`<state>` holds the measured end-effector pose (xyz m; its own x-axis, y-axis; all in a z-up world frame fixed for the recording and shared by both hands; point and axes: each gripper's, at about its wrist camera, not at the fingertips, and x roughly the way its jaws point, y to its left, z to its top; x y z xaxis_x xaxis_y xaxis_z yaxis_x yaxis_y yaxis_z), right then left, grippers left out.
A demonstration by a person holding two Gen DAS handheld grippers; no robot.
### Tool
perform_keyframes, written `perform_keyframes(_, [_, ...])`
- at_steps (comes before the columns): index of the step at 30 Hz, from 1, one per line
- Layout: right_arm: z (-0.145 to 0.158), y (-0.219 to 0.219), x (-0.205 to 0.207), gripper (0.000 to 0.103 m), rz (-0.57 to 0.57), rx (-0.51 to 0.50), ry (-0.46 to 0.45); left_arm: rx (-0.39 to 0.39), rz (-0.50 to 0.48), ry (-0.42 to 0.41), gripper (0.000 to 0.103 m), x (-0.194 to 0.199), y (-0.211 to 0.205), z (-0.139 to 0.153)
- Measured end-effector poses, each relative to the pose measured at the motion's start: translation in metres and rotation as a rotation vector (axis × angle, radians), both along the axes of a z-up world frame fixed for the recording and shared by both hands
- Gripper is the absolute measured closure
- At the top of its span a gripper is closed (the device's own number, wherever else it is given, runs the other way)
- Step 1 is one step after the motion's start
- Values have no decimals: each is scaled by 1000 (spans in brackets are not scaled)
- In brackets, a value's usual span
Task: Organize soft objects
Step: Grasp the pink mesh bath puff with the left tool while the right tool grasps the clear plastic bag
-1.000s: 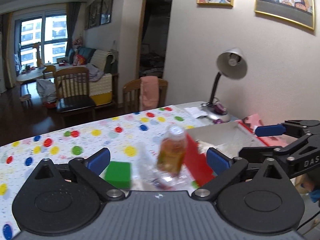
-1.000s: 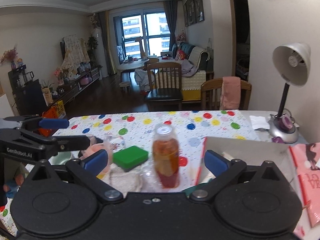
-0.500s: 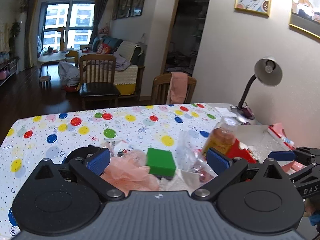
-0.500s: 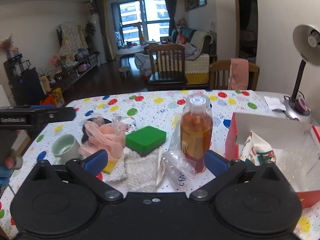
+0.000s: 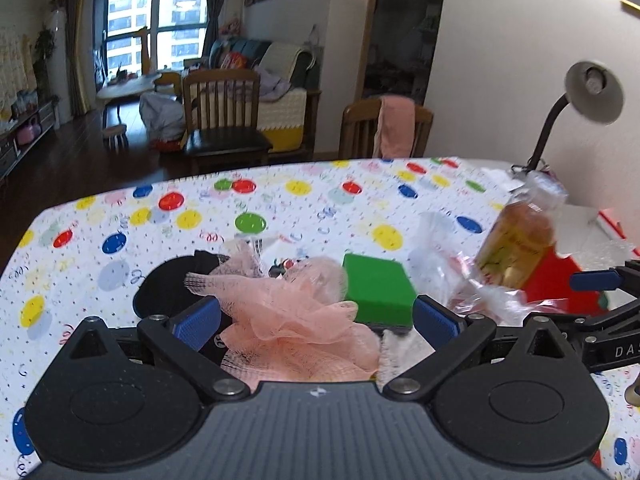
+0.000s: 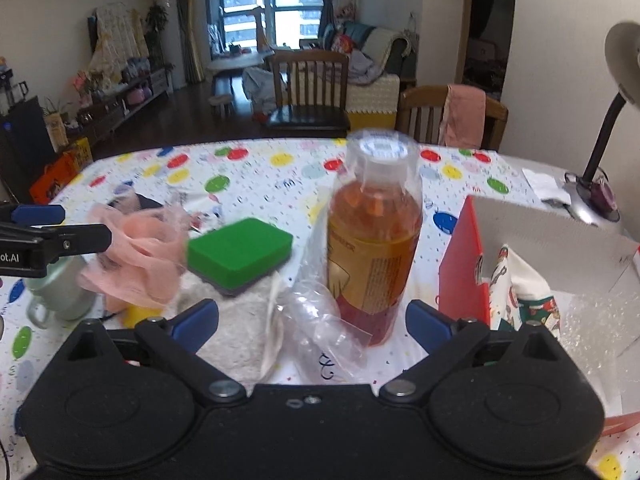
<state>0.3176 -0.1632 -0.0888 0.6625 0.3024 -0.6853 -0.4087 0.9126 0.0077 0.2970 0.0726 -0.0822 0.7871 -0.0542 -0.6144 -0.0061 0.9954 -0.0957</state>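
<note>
Straight ahead of the left tongs (image 5: 316, 322), left wrist view: pink mesh puff (image 5: 296, 316) sits in the gap between the two wide-spread blue pads, touching neither as far as I can tell. Tongs empty. Green sponge (image 5: 378, 290) is just beyond and a bit right, next to the right pad. Bottle (image 5: 520, 240) and red box (image 5: 560, 280) are further right, with the right tongs (image 5: 596, 280) poking in at that edge.

Right wrist view: right tongs (image 6: 312, 320) also fully spread and empty. Ahead of them is the bottle (image 6: 374, 240), upright, with a clear plastic bag (image 6: 320, 320) at its base and a white cloth (image 6: 240, 320) ahead-left. Green sponge (image 6: 240, 250) lies on that cloth; puff (image 6: 136, 256) is far left, right by the left tongs (image 6: 40, 220). Box (image 6: 464, 264) to the right stands open, with a printed cloth (image 6: 520, 288) inside.

Judgement: left tongs are clearly nearer the puff. The puff has no real long axis, so closing straight on it should do, then carry rightward to the box. Bottle stands in that path on the bench (image 5: 280, 200); tipping risk.
</note>
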Motion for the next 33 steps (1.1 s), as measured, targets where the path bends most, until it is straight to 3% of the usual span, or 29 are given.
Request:
perform_keyframes(13, [-34,10,33,14,-43,13,92,27,104,113,0,48,-2,-37])
perform_keyframes(20, [-44,11,40,28,-80,33,123,23,141,141,1,57,0,-47])
perform_keyframes(24, [-46,10,40,37,-97,48,137,13,140,147,17,58,2,-48])
perform_keyframes(28, [-47,8,39,42,-127,70,162,22,141,137,26,56,1,-45])
perform_keyframes(30, [-45,7,38,49,-131,83,168,18,143,135,43,55,2,-43])
perform_keyframes(33, [-42,7,34,62,-131,102,169,9,132,143,53,55,2,-42])
